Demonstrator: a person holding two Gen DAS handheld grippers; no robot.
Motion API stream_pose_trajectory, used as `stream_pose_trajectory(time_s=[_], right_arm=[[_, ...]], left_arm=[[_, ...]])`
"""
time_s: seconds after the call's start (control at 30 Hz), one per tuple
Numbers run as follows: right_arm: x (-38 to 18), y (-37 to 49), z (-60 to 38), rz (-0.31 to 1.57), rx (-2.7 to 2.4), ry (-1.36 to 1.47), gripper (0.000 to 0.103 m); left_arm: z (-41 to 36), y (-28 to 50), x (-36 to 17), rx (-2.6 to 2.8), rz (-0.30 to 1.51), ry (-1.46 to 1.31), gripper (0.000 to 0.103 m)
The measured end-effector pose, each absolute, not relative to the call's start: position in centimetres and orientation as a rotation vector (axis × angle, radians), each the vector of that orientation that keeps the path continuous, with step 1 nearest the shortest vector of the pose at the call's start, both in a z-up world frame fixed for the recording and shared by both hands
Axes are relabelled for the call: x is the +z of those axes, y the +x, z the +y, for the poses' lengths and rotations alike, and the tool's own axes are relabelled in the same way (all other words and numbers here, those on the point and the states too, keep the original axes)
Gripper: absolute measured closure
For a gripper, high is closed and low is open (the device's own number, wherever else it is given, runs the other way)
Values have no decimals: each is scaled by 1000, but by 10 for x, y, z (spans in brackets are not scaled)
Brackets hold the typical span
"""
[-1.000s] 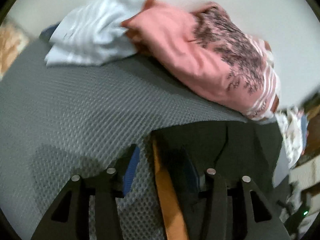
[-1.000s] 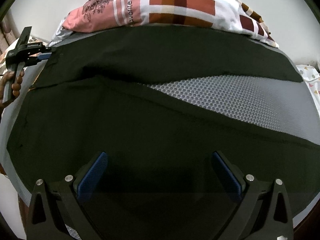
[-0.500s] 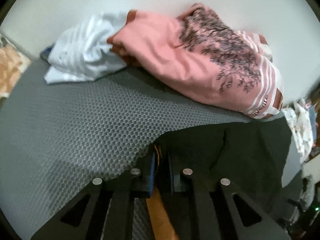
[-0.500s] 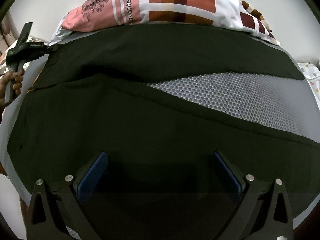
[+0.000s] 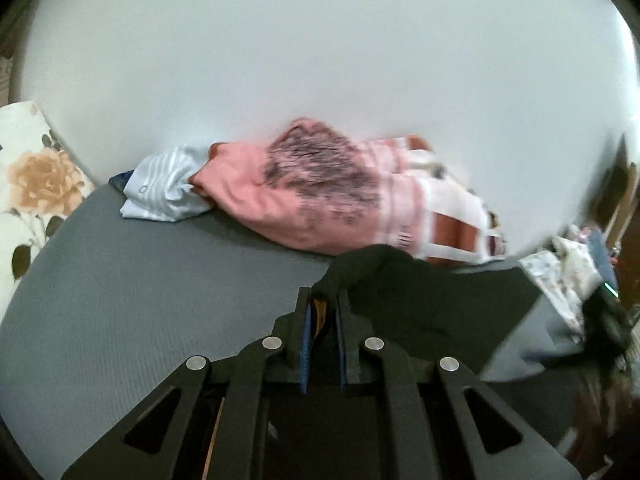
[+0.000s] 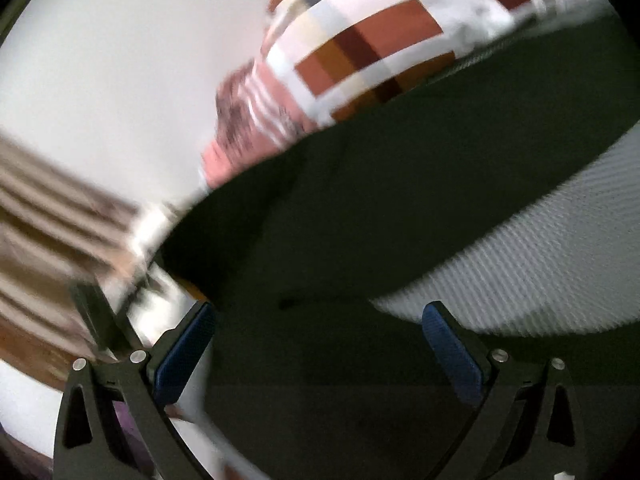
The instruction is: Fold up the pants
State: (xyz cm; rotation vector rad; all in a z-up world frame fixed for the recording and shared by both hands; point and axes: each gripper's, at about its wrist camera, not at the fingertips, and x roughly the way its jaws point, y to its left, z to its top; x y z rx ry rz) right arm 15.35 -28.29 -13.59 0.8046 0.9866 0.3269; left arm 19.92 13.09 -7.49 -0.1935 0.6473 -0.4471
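Left wrist view: the left gripper (image 5: 322, 300), jaws apart a second ago, has clamped the dark pants (image 5: 424, 296) at their edge and lifted it off the grey mat (image 5: 140, 300); pink cloth (image 5: 280, 200) at 12 o'clock. The right gripper (image 6: 320, 320) stays wide, holding nothing, over the pants, view now tilted.

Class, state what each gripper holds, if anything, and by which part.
The left gripper pinches the dark pants at a bunched edge. The right gripper is open, holding nothing.
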Motion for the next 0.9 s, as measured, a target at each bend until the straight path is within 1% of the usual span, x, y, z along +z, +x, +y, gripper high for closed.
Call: stream_pose_trajectory(time_s=[0.1, 0.23, 0.4, 0.43, 0.47, 0.5, 0.53, 0.57, 0.67, 0.83, 0.9], right_arm=[[-138, 189, -295, 986, 380, 942, 0], [-141, 235, -292, 999, 410, 983, 0], [-170, 283, -289, 1074, 364, 1071, 1], [-175, 288, -288, 1082, 350, 1064, 12], [-181, 294, -284, 1093, 361, 1055, 44], [-186, 295, -283, 1115, 358, 1041, 67], [-191, 295, -282, 1141, 343, 1031, 94], [-193, 291, -281, 1147, 329, 1033, 93], [-180, 264, -277, 1088, 344, 976, 95], [-151, 178, -265, 1021, 391, 929, 95], [-144, 144, -260, 1034, 401, 915, 95]], left_arm=[[123, 159, -70, -459, 632, -185, 93], [117, 122, -73, -466, 651, -202, 93], [118, 106, -82, -466, 687, -245, 93], [118, 106, -83, -467, 694, -250, 93], [119, 106, -85, -466, 702, -257, 93], [121, 108, -86, -465, 713, -268, 93], [122, 110, -88, -465, 722, -277, 93], [124, 110, -89, -459, 727, -281, 93], [135, 108, -88, -447, 731, -299, 93], [160, 100, -92, -415, 774, -333, 92], [169, 93, -96, -403, 801, -344, 92]])
